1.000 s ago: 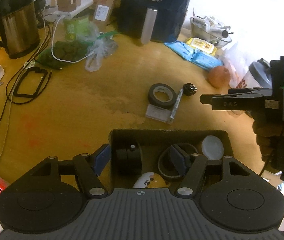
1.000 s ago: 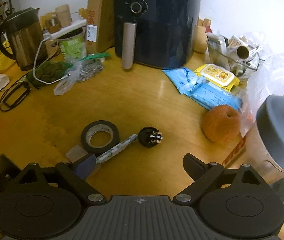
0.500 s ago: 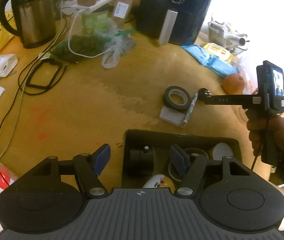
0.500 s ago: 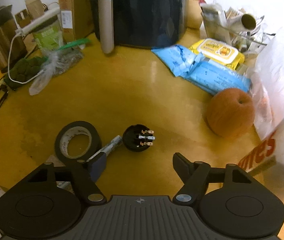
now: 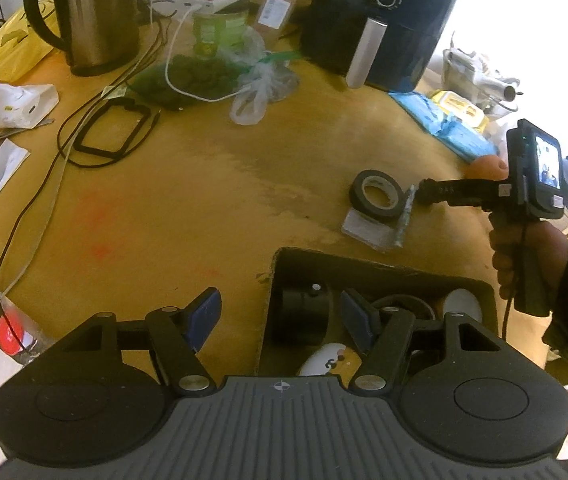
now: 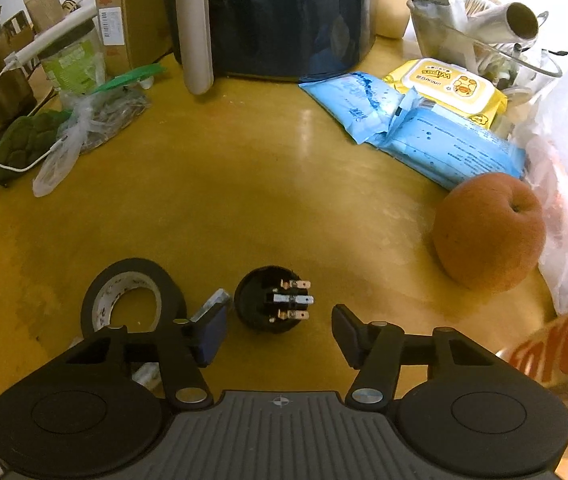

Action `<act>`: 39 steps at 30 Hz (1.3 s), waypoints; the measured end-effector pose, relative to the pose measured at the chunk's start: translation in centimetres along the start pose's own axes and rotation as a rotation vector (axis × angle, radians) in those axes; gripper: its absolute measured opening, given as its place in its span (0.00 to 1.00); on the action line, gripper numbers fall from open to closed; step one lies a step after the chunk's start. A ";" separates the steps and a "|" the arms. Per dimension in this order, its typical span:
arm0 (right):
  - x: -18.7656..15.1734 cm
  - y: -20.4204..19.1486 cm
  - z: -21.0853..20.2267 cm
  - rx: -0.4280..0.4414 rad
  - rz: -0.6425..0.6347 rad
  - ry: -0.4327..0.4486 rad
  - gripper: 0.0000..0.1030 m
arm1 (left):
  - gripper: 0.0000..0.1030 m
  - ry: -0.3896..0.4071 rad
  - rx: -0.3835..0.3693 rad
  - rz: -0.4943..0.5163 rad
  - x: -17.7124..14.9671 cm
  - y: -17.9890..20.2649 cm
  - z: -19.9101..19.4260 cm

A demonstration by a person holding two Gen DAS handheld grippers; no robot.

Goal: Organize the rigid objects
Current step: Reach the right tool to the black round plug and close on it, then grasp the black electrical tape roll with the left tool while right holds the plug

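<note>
Black switch plug (image 6: 269,304) on table (image 6: 243,184), right of tape roll (image 6: 131,292) | we judge it light, stiff, 3 prongs delicate; grip round body | right gripper (image 6: 279,330) closing around it, untouched | left gripper (image 5: 279,316) half-open, empty, over box (image 5: 364,268)

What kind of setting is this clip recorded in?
Likely a home kitchen or dining table: an electric kettle, an air fryer, a pack of wet wipes and a fruit crowd the yellow tabletop.
</note>
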State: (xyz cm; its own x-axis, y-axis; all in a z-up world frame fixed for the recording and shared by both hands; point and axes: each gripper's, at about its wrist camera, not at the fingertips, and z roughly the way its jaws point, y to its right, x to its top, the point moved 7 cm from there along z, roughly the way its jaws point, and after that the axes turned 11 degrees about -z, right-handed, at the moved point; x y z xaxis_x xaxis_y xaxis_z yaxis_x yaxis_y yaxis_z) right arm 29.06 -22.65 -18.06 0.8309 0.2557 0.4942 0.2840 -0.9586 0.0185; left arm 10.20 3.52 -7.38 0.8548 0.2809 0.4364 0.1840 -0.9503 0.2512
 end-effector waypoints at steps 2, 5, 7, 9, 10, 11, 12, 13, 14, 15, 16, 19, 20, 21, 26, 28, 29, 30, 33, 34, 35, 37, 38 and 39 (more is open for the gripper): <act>0.2 0.0 0.3 0.002 0.007 0.000 0.54 | 0.63 -0.002 0.003 -0.007 0.0 -0.1 0.1; 0.5 -0.1 0.7 0.003 0.023 0.001 0.52 | 0.63 0.000 0.005 -0.014 0.2 -0.3 0.1; 0.6 -0.1 0.9 0.003 0.029 0.006 0.48 | 0.63 0.001 0.005 -0.014 0.2 -0.3 0.1; 0.7 -0.1 1.0 -0.006 0.033 0.013 0.46 | 0.63 0.002 0.003 -0.012 0.3 -0.2 0.1; 0.7 -0.1 1.0 -0.006 0.033 0.015 0.45 | 0.63 0.002 0.001 -0.011 0.3 -0.2 0.1; 0.7 -0.1 1.1 -0.006 0.033 0.016 0.45 | 0.63 0.001 0.000 -0.009 0.3 -0.1 0.2; 0.8 -0.1 1.0 -0.003 0.033 0.018 0.45 | 0.63 0.001 -0.003 -0.006 0.4 -0.1 0.2; 0.8 -0.1 0.9 -0.006 0.032 0.023 0.45 | 0.63 0.001 -0.005 -0.002 0.4 0.0 0.2; 0.9 -0.1 0.7 -0.011 0.030 0.026 0.45 | 0.63 0.002 -0.008 0.003 0.5 0.2 0.2; 0.9 -0.1 0.4 -0.012 0.027 0.030 0.45 | 0.63 0.003 -0.012 0.008 0.6 0.3 0.2; 1.0 -0.2 0.0 -0.010 0.022 0.037 0.45 | 0.63 0.005 -0.018 0.014 0.7 0.4 0.2; 1.2 -0.4 -1.4 -0.005 -0.001 0.058 0.45 | 0.63 0.005 -0.035 0.032 0.9 1.0 0.5; 1.2 -0.4 -2.0 -0.001 -0.003 0.065 0.45 | 0.63 0.004 -0.042 0.038 1.0 1.2 0.5; 1.2 -0.4 -2.4 0.003 -0.003 0.070 0.45 | 0.63 0.003 -0.048 0.043 1.1 1.5 0.6; 0.9 -0.4 -5.3 0.027 0.014 0.094 0.45 | 0.63 0.007 -0.081 0.087 1.7 3.0 1.2; 0.6 -0.4 -6.5 0.038 0.022 0.103 0.45 | 0.63 0.012 -0.093 0.107 2.1 3.7 1.4; 0.4 -0.5 -7.0 0.043 0.024 0.106 0.45 | 0.63 0.016 -0.099 0.117 2.3 4.1 1.5; 0.2 -0.6 -7.5 0.047 0.026 0.109 0.45 | 0.63 0.021 -0.104 0.127 2.6 4.5 1.5; -0.3 -1.0 -8.9 0.052 0.019 0.115 0.45 | 0.63 0.034 -0.119 0.167 3.3 5.7 1.7; -0.5 -1.1 -9.3 0.052 0.020 0.116 0.45 | 0.63 0.037 -0.119 0.179 3.5 6.0 1.8; -0.7 -1.2 -9.7 0.052 0.020 0.116 0.45 | 0.63 0.039 -0.119 0.192 3.7 6.3 1.9; -1.1 -1.2 -10.3 0.048 0.018 0.116 0.45 | 0.63 0.043 -0.126 0.213 4.0 6.8 2.1; -1.4 -1.3 -10.6 0.047 0.017 0.114 0.45 | 0.63 0.041 -0.127 0.221 4.1 6.9 2.2; -1.7 -1.4 -10.8 0.046 0.016 0.110 0.45 | 0.63 0.041 -0.129 0.230 4.3 7.1 2.4</act>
State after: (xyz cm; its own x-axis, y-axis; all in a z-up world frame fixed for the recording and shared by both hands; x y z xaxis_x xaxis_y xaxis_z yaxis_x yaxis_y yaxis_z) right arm 22.06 -23.09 -9.52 0.7785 0.2224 0.5869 0.2946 -0.9552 -0.0287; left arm 16.33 -2.39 -5.77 0.8461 0.0673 0.5287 -0.0786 -0.9654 0.2486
